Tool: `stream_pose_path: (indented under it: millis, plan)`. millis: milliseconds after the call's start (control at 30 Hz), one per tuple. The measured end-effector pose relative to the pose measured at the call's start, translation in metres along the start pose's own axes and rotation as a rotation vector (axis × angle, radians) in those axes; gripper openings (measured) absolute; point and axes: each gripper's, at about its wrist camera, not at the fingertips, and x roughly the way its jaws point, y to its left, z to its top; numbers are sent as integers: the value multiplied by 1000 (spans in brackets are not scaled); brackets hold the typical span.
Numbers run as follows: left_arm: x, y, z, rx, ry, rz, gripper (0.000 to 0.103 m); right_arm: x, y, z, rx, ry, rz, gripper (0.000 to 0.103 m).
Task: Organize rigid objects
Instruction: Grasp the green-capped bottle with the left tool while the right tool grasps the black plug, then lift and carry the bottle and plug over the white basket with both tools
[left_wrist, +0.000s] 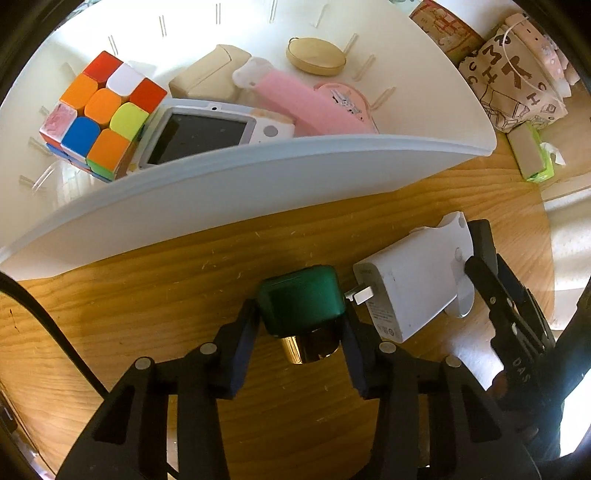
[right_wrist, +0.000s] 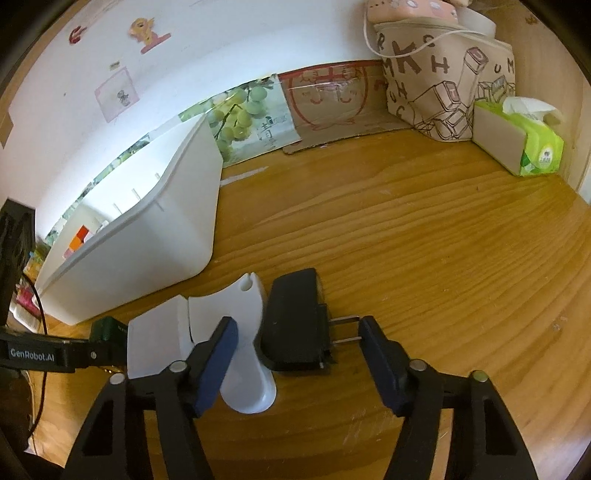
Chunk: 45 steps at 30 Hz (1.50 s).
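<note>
- The left gripper (left_wrist: 301, 326), nearest the camera, is clenched on the green bottle (left_wrist: 303, 299), which is over the wooden table (left_wrist: 184, 295).
- The white bin (left_wrist: 221, 192) holds a colour cube (left_wrist: 99, 110) and a small tablet (left_wrist: 207, 133).
- The right gripper (right_wrist: 295, 332) is released, its fingers on both sides of the black plug adapter (right_wrist: 291, 325).
- The white charger (left_wrist: 406, 288) lies just beside the bottle.

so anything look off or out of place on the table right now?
Mostly loose items. The white charger, a white scoop-shaped piece and the black plug adapter lie crowded together outside the white bin. The adapter's prongs point at the open right gripper. Nothing looks spilled or broken.
</note>
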Motion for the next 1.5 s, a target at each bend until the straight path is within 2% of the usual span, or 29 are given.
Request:
stream_pose_path:
  millis: [100, 167, 367, 800, 833, 867, 900, 967, 1233, 1500]
  plan:
    - [-2, 5, -1, -9, 2, -3, 46, 0, -8, 4, 41, 0, 2, 54]
    - [-2, 10, -7, -19, 4, -2, 46, 1, -13, 5, 63, 14, 22, 54]
    - [-7, 20, -15, -40, 0, -6, 46, -1, -6, 5, 16, 22, -5, 54]
    - [-46, 25, -37, -38, -77, -4, 46, -22, -1, -1, -18, 27, -28, 53]
    - [-49, 23, -37, -39, -82, -3, 46, -25, 0, -1, -20, 22, -34, 28]
    - [-53, 24, -39, -41, -91, -6, 46, -29, -1, -1, -20, 3, -43, 28]
    - [-58, 25, -42, -46, -102, -11, 46, -34, -3, 1, -8, 1, -5, 18]
    - [-64, 29, -51, -59, -119, -18, 46, -39, -4, 2, 1, -5, 8, 10]
    - [-91, 30, -73, -109, -192, -34, 46, -58, 5, -4, -51, -18, -5, 7]
    - [-98, 27, -88, -145, -237, -57, 46, -76, 10, -8, -106, -35, -7, 6]
